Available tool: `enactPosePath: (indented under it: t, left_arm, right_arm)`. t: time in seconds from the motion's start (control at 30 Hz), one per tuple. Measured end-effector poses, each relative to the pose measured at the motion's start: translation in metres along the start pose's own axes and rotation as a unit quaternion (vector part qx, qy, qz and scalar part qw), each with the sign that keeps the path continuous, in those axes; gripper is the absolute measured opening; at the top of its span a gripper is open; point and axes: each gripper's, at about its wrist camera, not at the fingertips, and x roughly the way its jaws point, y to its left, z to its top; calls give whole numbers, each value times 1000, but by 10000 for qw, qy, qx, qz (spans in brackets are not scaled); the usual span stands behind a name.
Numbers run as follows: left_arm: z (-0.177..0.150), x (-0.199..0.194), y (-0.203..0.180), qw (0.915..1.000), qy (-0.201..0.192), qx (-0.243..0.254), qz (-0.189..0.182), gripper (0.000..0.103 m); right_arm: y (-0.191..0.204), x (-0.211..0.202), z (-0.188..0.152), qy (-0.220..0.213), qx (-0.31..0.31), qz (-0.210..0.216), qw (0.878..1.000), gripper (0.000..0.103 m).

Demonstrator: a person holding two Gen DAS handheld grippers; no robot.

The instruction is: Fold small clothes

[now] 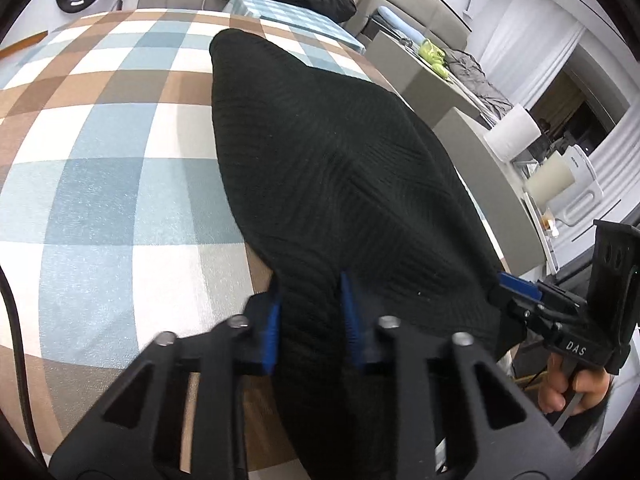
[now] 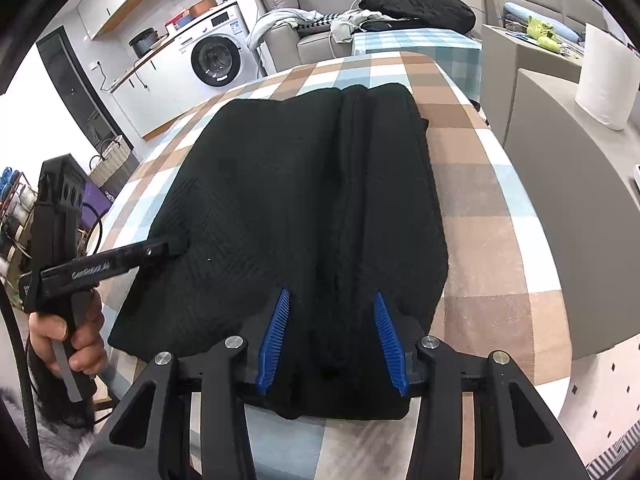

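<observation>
A black ribbed knit garment (image 2: 288,200) lies spread flat on the worktop, which is covered by a checked cloth (image 1: 100,160) in blue, brown, white and grey. A long raised fold runs down the garment from its far edge to its near edge, right of its middle.

The left gripper (image 1: 310,312) has its blue ridged pads close together, with a bunched edge of the garment between them at its near left side; the jaws look closed on the fabric. In the right wrist view this gripper (image 2: 176,246) enters from the left, its tip sunk into the knit, and pale lettering along its black arm reads roughly "GenROBOT.AI", though it is blurred. A hand (image 2: 72,340) grips its handle.

The right gripper (image 2: 332,312) sits at the near edge of the garment with its jaws partly open, the blue pads standing apart on either side of the raised fold and not pressing it. In the left wrist view its black body (image 1: 520,292) bears the white letters "DAS".

Beyond the worktop stand a white front-loading washing machine (image 2: 216,60), a grey sofa (image 2: 312,40) piled with clothes, and a white paper roll (image 2: 606,80) at far right.
</observation>
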Motion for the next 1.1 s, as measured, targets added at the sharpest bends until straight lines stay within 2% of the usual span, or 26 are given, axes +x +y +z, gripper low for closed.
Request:
enactPosePath:
  t: [0.13, 0.27, 0.4, 0.77, 0.97, 1.1]
  left_arm:
    - [1, -5, -1, 9998, -136, 75, 111, 12]
    - [0, -14, 7, 9995, -231, 79, 204, 11]
    - [-1, -28, 26, 9990, -318, -46, 313, 11]
    - [-8, -83, 103, 9947, -495, -246, 867, 11]
    - [-15, -96, 111, 9925, -480, -79, 1121, 21]
    - [-21, -101, 104, 9905, -505, 46, 1275, 33]
  right_arm:
    - [4, 8, -2, 96, -44, 79, 9999, 45]
    - [17, 18, -3, 177, -158, 179, 9996, 45]
    - [36, 30, -2, 282, -267, 403, 9984, 45]
    - [120, 65, 4, 481, -743, 1125, 9897, 45]
    - [113, 62, 13, 479, -639, 1195, 9896, 45]
    - [94, 60, 22, 317, -322, 1160, 9922, 45]
